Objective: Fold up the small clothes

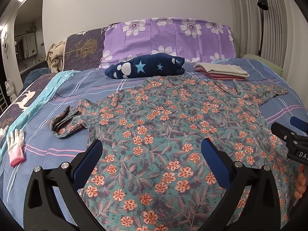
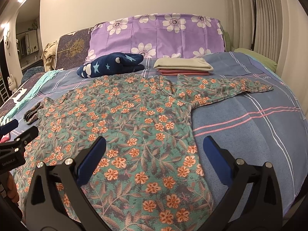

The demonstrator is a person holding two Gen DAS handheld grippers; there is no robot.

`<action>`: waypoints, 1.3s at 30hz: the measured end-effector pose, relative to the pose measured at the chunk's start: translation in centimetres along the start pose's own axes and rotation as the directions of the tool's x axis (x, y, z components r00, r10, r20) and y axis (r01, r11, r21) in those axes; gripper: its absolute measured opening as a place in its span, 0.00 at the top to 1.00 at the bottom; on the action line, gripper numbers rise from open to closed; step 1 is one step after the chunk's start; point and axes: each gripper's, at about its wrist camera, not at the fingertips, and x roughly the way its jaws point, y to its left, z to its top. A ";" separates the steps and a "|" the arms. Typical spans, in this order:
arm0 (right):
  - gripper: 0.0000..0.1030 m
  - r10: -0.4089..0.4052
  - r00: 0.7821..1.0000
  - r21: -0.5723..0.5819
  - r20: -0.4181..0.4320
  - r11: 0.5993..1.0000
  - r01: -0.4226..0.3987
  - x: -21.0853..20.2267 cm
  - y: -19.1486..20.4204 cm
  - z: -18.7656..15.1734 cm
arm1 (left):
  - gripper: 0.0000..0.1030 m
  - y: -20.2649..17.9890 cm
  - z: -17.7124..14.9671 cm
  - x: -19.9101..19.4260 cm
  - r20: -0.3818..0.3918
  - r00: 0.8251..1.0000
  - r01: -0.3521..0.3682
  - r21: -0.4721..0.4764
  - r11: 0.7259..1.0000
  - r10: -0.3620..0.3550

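Hovering nearest, left gripper (image 1: 152, 148) and right gripper (image 2: 154, 146) both hang over the near hem of the floral shirt (image 1: 173, 127), jaws spread wide, pinching nothing. Shirt lies flat on the blue plaid bedspread (image 2: 250, 127), body toward the near edge, right sleeve (image 2: 231, 85) stretched out to the right, left sleeve (image 1: 66, 122) bunched at the left. White-and-pink glove (image 1: 15, 146) at near left on the bedspread. Farther: navy star-print bundle (image 1: 146, 67), and to its right a folded stack (image 2: 182, 66), beige over pink. Farthest, purple flowered pillow (image 2: 157, 34) against the wall.
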 end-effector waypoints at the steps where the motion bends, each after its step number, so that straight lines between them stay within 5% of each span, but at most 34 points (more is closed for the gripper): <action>1: 0.02 0.001 1.000 -0.003 -0.001 1.000 -0.001 0.0 0.0 0.0 | 0.01 0.0 -0.1 0.0 -0.001 1.000 0.002 -0.001 1.000 -0.002; 39: 0.02 0.012 0.999 -0.054 -0.041 0.998 -0.015 1.2 1.7 -0.3 | 0.01 0.9 -0.8 0.6 -0.031 1.000 0.002 -0.005 1.000 -0.003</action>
